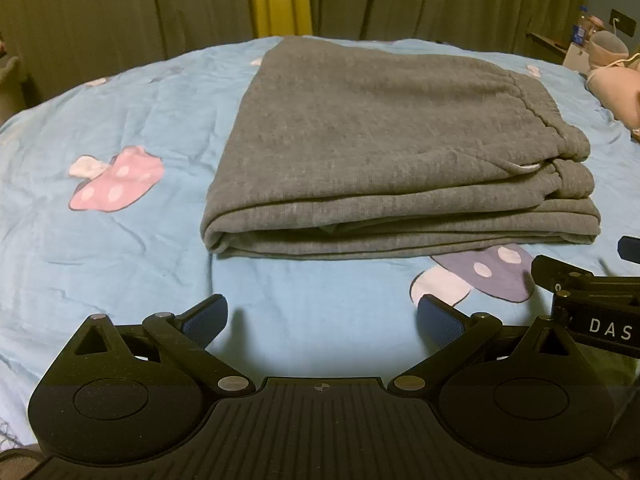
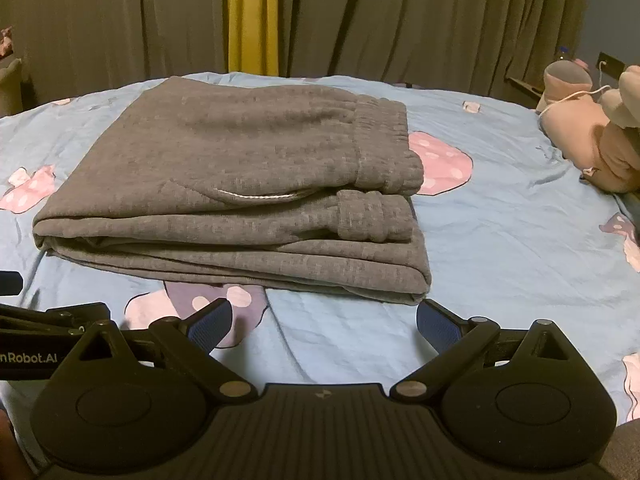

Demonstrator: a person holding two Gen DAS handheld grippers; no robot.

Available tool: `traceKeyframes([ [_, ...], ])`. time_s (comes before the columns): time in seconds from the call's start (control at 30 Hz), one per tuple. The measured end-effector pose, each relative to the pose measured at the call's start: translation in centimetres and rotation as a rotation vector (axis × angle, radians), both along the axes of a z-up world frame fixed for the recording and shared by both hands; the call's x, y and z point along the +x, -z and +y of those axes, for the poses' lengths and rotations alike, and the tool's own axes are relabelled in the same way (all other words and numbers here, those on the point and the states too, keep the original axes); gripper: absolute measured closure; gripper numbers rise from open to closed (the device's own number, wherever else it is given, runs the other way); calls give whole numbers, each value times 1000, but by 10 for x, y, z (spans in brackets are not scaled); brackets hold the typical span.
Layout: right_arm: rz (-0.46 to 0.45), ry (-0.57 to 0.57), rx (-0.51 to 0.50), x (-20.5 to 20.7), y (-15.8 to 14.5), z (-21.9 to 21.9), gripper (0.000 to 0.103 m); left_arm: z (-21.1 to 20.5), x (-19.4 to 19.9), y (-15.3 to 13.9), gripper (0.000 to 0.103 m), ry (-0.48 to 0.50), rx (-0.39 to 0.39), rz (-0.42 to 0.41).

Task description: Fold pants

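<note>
I judge the folding all but finished: the grey pants (image 1: 376, 152) lie as a compact stacked bundle on the bed (image 1: 120, 248), waistband (image 2: 384, 148) and cuff on the right-hand side. What's left, I think, is only a tidy-up press or pulling clear. My left gripper (image 1: 322, 320) hovers low just short of the bundle's near edge, jaws spread wide and empty. My right gripper (image 2: 324, 322) sits alongside at the bundle's near right corner, jaws likewise apart, holding nothing.

Dim, warm indoor light; soft shadows fall under each tool onto the bed. Fisheye bending curves the edges, corners vignette black, slight grainy blur.
</note>
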State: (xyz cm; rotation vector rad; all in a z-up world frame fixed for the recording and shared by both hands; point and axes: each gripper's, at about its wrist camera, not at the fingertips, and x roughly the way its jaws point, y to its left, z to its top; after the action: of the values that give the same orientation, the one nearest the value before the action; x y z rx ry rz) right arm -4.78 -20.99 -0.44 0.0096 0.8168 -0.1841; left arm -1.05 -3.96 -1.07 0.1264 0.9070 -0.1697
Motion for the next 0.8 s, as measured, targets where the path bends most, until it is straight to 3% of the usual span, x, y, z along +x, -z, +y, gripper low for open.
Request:
traceKeyframes([
  [0.8, -2, 9, 4, -1, -1, -4, 4, 2, 0, 1, 0, -13, 1, 5],
])
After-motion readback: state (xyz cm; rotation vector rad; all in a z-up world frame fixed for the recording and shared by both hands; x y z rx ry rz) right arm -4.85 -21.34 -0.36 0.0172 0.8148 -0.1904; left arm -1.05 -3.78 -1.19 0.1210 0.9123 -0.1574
